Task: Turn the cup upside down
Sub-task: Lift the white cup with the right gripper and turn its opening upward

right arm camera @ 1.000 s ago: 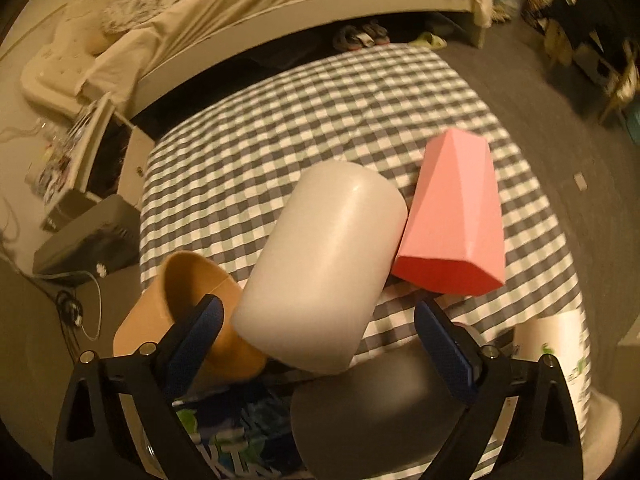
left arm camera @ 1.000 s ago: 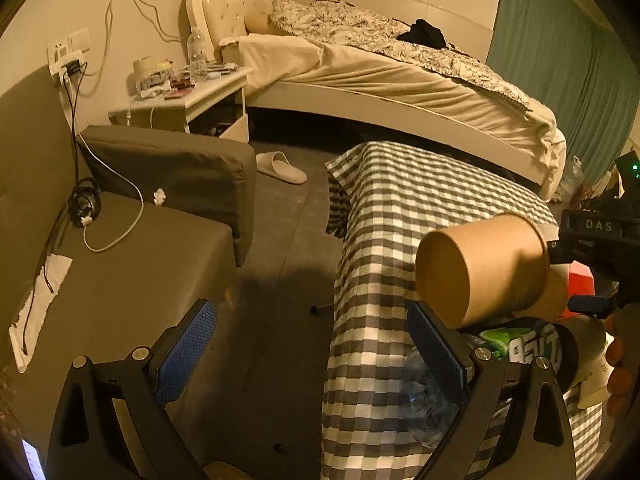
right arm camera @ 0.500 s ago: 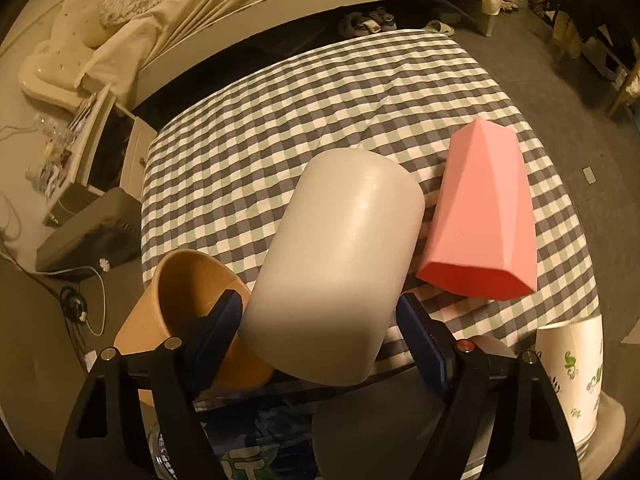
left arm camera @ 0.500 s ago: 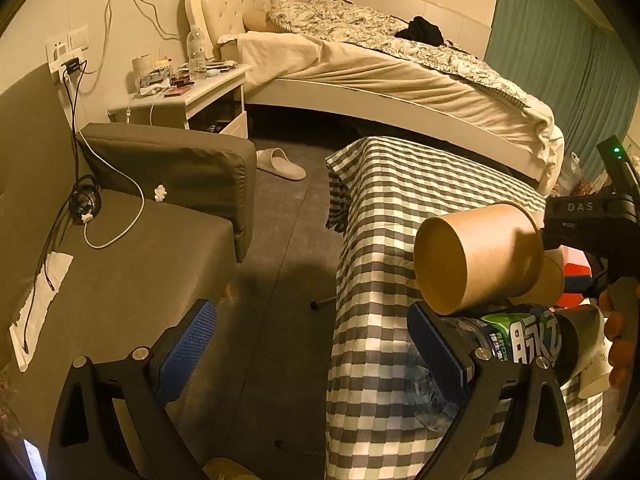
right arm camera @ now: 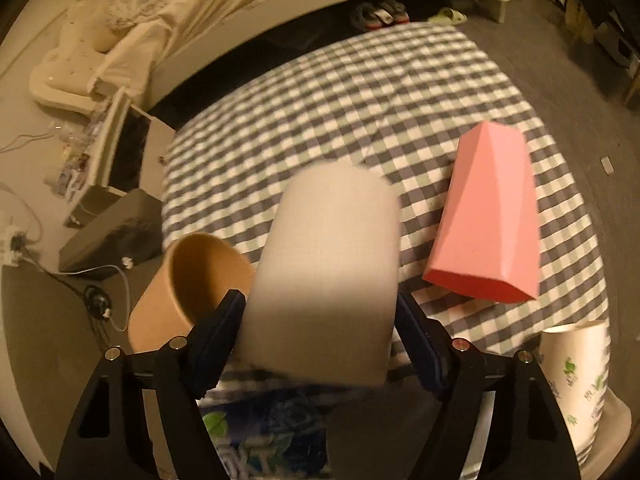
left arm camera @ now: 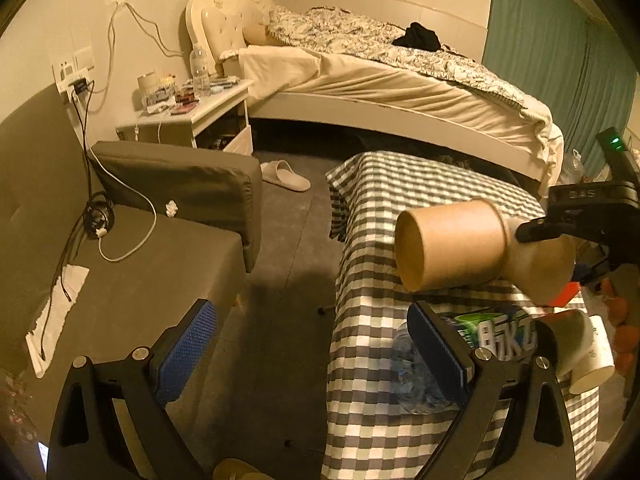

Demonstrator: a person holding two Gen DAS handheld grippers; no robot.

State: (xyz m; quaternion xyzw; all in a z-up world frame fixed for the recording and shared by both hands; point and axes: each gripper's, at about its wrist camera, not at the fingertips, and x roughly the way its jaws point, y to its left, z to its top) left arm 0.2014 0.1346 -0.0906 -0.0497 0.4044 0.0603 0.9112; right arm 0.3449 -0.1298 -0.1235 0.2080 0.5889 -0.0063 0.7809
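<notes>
My right gripper is shut on a white cup lying on its side above the checked table; the cup looks blurred. From the left wrist view the same cup shows as tan, held by the right gripper, with a brown paper cup beside it, its mouth facing left. The brown cup also shows in the right wrist view. My left gripper is open and empty, low off the table's left edge over the floor.
A pink faceted box lies on the table right of the white cup. A printed paper cup and a plastic bottle lie at the near edge. A grey sofa, nightstand and bed surround the table.
My right gripper has closed from open onto the white cup and lifted it slightly. The left gripper has stayed open and shifted a little.
</notes>
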